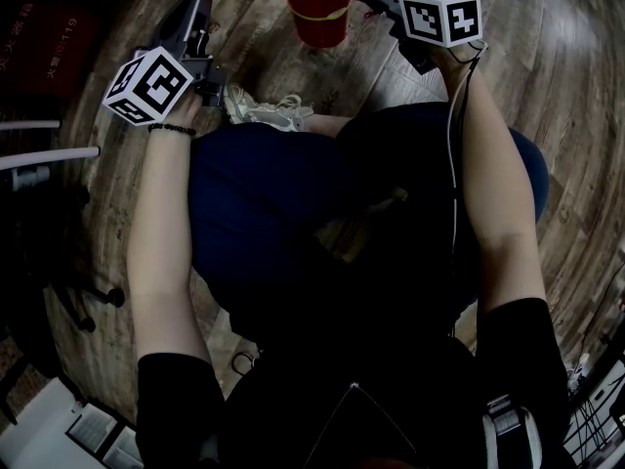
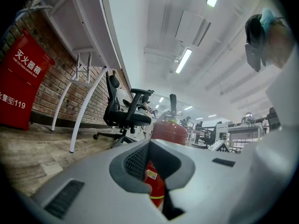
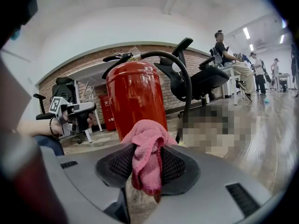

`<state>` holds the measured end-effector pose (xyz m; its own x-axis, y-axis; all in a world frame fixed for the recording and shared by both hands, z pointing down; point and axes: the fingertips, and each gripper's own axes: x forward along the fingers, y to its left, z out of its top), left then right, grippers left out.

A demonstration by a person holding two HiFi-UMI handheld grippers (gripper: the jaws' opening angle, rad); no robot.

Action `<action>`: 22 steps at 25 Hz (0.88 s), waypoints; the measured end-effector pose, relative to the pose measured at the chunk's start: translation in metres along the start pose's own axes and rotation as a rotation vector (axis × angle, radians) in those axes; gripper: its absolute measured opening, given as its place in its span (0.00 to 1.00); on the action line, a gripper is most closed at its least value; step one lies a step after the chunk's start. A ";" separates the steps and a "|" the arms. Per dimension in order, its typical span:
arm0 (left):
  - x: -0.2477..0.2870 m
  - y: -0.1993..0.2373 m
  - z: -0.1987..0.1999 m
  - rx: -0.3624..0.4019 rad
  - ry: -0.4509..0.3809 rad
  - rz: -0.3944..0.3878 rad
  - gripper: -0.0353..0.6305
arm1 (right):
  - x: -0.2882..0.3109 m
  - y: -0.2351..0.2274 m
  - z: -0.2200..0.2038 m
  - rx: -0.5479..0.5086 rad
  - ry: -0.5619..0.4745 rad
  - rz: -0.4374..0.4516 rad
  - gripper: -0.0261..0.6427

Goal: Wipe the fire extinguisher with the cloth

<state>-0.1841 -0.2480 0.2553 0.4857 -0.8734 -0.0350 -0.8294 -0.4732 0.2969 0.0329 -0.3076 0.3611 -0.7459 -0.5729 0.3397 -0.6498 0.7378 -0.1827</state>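
- Extinguisher (image 3: 135, 101): red, with a black hose and a yellow band, upright on the wood floor (image 1: 557, 106) by the person's knees.
- Right gripper (image 3: 148, 169) is clamped on a pink cloth (image 3: 145, 148), close to it.
- Left gripper (image 2: 150, 171) has its jaws together, empty.
- Brick wall (image 2: 51, 87) and chair (image 2: 124, 111) stand behind.

Floor (image 1: 547, 96): wood planks, worn grey-brown.
Standing on it: red extinguisher (image 3: 135, 97), upright; black wheeled chair (image 2: 124, 113); white table legs (image 2: 81, 118).
By the brick wall: red box (image 2: 21, 85).
Near the extinguisher: pale shoe (image 1: 269, 113).
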 end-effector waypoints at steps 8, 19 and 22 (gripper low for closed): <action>0.000 0.000 -0.001 0.001 0.002 -0.001 0.08 | 0.004 0.001 -0.008 -0.016 0.026 0.000 0.25; 0.000 0.000 -0.001 0.002 0.004 -0.003 0.08 | 0.008 0.000 -0.017 -0.014 0.055 -0.004 0.25; 0.000 0.000 -0.001 0.004 0.003 -0.002 0.08 | 0.011 0.001 -0.020 -0.008 0.060 0.007 0.25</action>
<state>-0.1842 -0.2482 0.2562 0.4879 -0.8723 -0.0325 -0.8298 -0.4750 0.2929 0.0273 -0.3058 0.3830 -0.7399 -0.5455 0.3935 -0.6435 0.7445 -0.1779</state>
